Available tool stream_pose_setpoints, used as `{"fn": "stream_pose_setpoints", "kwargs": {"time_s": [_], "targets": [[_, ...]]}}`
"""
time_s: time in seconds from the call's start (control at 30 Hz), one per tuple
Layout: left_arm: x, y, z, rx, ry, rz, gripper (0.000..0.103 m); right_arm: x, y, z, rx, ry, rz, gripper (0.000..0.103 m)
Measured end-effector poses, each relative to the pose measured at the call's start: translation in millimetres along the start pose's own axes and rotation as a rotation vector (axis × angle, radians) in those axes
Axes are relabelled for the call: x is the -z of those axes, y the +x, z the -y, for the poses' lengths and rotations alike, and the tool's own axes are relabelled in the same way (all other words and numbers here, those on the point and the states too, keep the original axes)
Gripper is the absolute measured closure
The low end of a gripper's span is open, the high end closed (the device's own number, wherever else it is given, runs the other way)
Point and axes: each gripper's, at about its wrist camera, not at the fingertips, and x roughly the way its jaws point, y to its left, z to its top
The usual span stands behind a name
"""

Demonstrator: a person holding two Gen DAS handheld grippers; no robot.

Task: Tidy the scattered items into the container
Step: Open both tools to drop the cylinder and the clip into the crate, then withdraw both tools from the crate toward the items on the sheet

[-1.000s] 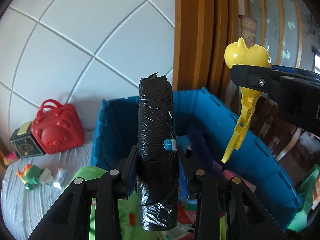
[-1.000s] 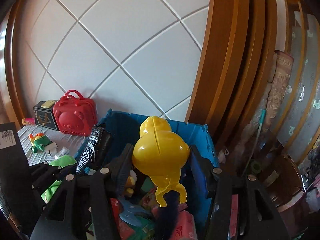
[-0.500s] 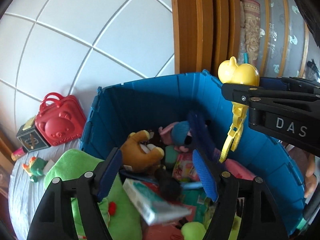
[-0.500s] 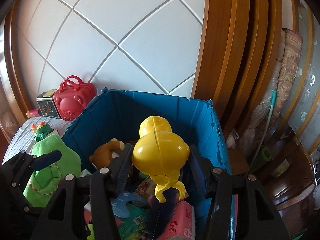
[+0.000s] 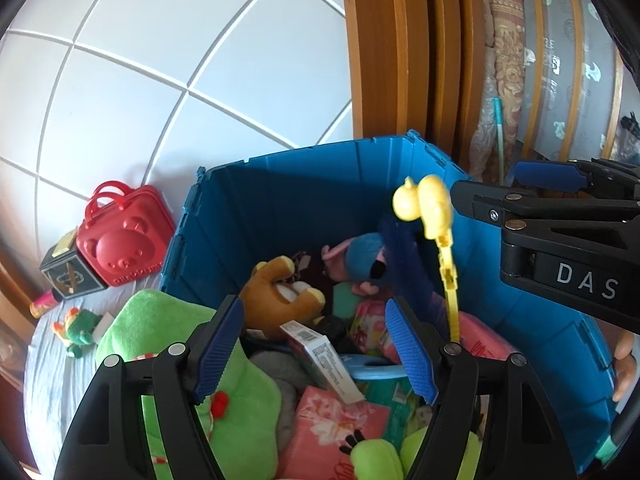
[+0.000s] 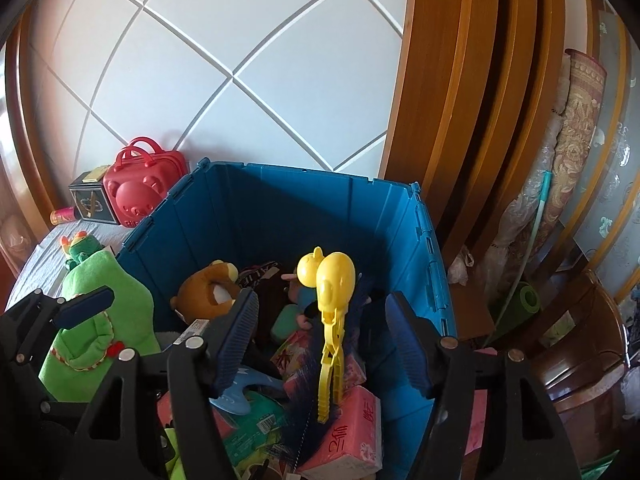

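Note:
A blue plastic bin holds several toys, pink tissue packs and a small box. My left gripper hangs over its near side, open, with nothing between its blue pads. My right gripper is over the bin's middle and its jaws are opening. The yellow duck-shaped clip toy stands upright between them, clear of both pads, its handles down among the tissue packs. In the left wrist view the right gripper reaches in from the right. A brown plush bear lies in the bin.
A large green plush lies over the bin's near left rim. Left of the bin, on a pale cloth, stand a red bear case, a dark box and a small green toy. Wooden door frame behind; a hand at right.
The left gripper opened and dropped the black wrapped roll into the bin. Both grippers sank closer to the bin. The right jaws widened off the yellow duck toy, which now sits lower.

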Motion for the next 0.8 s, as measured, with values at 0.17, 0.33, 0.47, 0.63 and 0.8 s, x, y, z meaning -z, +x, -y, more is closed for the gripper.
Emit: {"fn": "stream_pose_setpoints", "kwargs": {"time_s": [0.17,0.33,0.47,0.63,0.8], "targets": [[2.7,-2.6,-3.3,-0.007,-0.008,0.000,0.025,1.6,-2.0,-0.5,-0.002,0.003,0.000,0.037],[7.4,-8.9,-11.4,-0.018,-0.013,0.010,0.022,0.4,-3.6,-6.0,-0.005,0.002,0.001,0.037],[14.1,-20.8,-31.5,-0.037,-0.035,0.032,0.020,-3.0,-7.0,-19.0,-0.010,-0.003,0.016,0.026],[26.1,-42.0,-71.9,-0.065,-0.078,0.067,0.018,-14.7,-20.1,-51.7,-0.015,-0.018,0.055,0.023],[49.1,-68.3,-136.4,-0.095,-0.137,0.092,0.016,-24.8,-35.7,-106.5,-0.014,-0.047,0.095,0.000]]}}
